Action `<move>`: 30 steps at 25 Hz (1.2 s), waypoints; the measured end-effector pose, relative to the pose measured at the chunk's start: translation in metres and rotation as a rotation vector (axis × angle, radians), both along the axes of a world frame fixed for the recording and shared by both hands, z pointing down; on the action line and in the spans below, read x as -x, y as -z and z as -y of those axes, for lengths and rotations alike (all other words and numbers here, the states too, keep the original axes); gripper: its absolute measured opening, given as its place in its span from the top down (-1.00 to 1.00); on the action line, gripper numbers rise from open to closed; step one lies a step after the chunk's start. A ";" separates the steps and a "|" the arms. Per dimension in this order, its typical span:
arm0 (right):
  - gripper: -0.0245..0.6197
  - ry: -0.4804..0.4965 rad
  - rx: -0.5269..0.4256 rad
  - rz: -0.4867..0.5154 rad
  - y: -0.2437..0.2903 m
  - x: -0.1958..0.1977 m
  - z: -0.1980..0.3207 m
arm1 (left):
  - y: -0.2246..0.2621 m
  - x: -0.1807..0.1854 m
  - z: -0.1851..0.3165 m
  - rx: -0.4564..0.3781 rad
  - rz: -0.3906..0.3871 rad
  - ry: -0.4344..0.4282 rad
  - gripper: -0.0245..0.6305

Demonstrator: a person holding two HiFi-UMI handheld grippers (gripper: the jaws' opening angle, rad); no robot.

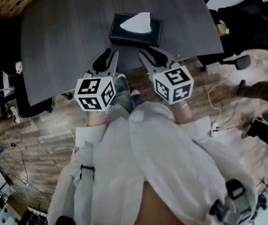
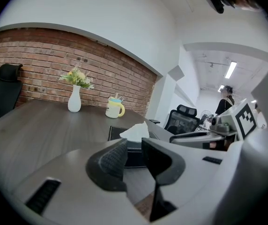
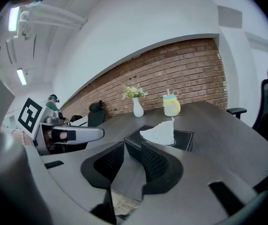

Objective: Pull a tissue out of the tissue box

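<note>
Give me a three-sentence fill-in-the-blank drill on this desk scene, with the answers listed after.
The tissue poking out of the black tissue box is ____ in colour.
Neither the left gripper nor the right gripper touches it; both are empty and ____.
The wall behind the vase and the yellow mug is made of ____.
Missing words: white; open; brick.

I see a dark wood-grain worktop point(image 1: 68, 41). A black tissue box point(image 1: 134, 38) sits near my edge, with a white tissue point(image 1: 137, 23) standing out of its top. Farther back, a white vase point(image 2: 74, 102) of flowers and a yellow mug point(image 2: 115, 108) stand near each other.
</note>
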State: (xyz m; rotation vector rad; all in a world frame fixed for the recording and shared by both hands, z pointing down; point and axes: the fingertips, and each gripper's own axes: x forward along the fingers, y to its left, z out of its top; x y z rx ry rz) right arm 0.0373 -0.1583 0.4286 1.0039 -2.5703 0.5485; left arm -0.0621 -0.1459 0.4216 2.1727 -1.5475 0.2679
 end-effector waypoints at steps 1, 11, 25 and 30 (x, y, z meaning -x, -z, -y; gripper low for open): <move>0.64 -0.007 0.000 -0.003 -0.001 0.000 0.003 | 0.000 0.001 0.004 -0.001 0.000 -0.007 0.67; 0.64 -0.074 0.002 -0.013 -0.006 0.029 0.040 | -0.007 0.026 0.049 0.009 -0.009 -0.083 0.67; 0.61 -0.209 -0.068 -0.041 0.011 0.040 0.100 | -0.007 0.028 0.108 -0.001 -0.011 -0.264 0.67; 0.58 -0.256 -0.077 -0.055 0.010 0.035 0.107 | -0.006 0.026 0.114 -0.015 -0.005 -0.308 0.67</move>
